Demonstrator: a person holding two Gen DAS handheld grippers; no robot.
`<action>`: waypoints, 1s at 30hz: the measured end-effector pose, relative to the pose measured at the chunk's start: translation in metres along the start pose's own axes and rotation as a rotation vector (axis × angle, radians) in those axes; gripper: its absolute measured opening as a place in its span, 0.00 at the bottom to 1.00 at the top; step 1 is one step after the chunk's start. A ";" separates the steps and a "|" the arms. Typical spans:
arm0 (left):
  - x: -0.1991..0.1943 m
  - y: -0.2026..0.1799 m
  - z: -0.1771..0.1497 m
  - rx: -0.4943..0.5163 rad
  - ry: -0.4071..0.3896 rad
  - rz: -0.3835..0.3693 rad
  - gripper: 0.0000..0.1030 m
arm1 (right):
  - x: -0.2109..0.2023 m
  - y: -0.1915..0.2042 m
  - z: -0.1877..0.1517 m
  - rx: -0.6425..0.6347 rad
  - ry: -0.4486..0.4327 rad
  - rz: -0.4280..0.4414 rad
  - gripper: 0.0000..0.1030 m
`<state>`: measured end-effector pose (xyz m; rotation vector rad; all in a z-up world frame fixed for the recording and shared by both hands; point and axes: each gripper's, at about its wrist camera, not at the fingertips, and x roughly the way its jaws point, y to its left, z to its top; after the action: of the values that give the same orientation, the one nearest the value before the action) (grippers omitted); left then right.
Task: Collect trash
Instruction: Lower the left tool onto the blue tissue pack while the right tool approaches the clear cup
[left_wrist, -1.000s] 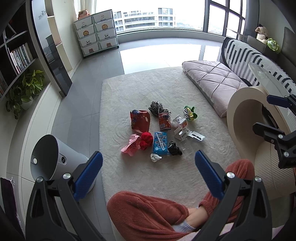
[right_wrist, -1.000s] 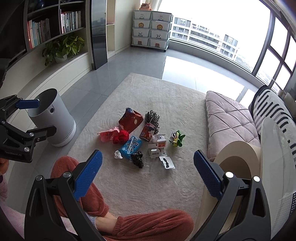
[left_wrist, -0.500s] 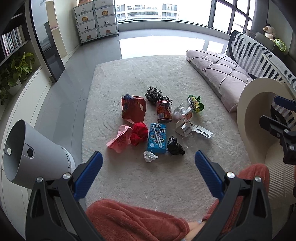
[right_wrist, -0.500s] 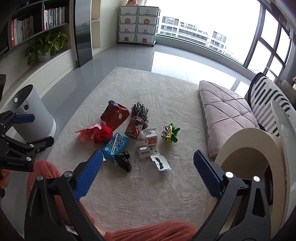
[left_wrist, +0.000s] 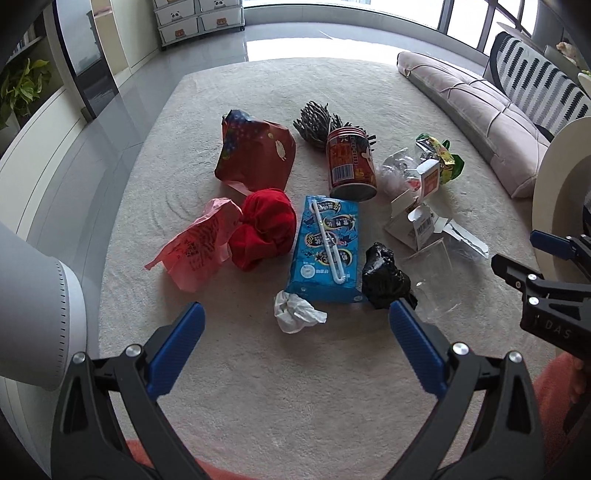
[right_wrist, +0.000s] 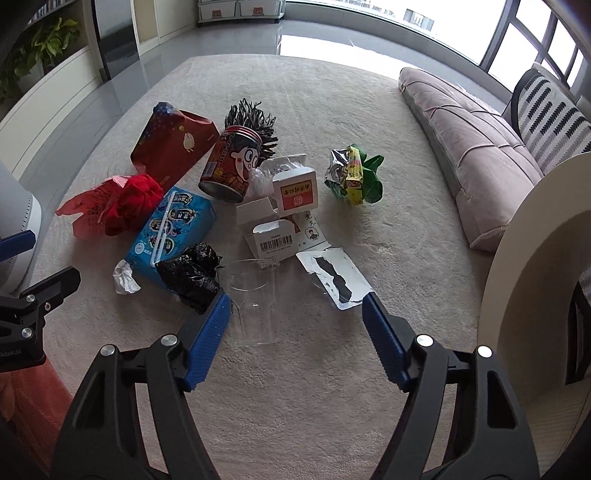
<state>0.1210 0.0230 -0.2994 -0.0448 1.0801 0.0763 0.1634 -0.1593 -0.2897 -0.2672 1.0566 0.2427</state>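
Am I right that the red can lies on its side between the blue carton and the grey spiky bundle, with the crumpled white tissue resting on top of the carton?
Not quite. The left wrist view shows the white tissue on the rug at the blue carton's near corner, not on top. The red can and spiky bundle are as you said.

One red can (right_wrist: 228, 167), one blue carton (right_wrist: 170, 232), one clear cup (right_wrist: 255, 299), two white boxes (right_wrist: 299, 189), one black bag (right_wrist: 190, 275), ahead of the fingers

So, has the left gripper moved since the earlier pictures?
Yes. The left gripper has come down toward the rug; the white tissue now lies between its open fingers.
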 end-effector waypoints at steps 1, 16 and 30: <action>0.008 0.000 0.001 0.003 0.003 -0.003 0.96 | 0.010 0.002 -0.002 -0.003 0.011 -0.002 0.70; 0.100 -0.018 0.005 0.164 0.098 -0.047 0.93 | 0.078 0.034 -0.010 -0.063 0.096 0.022 0.68; 0.115 -0.020 0.016 0.163 0.125 -0.130 0.80 | 0.080 0.035 -0.012 -0.053 0.099 0.040 0.68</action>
<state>0.1906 0.0093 -0.3929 0.0269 1.2030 -0.1332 0.1803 -0.1246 -0.3692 -0.3082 1.1553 0.2959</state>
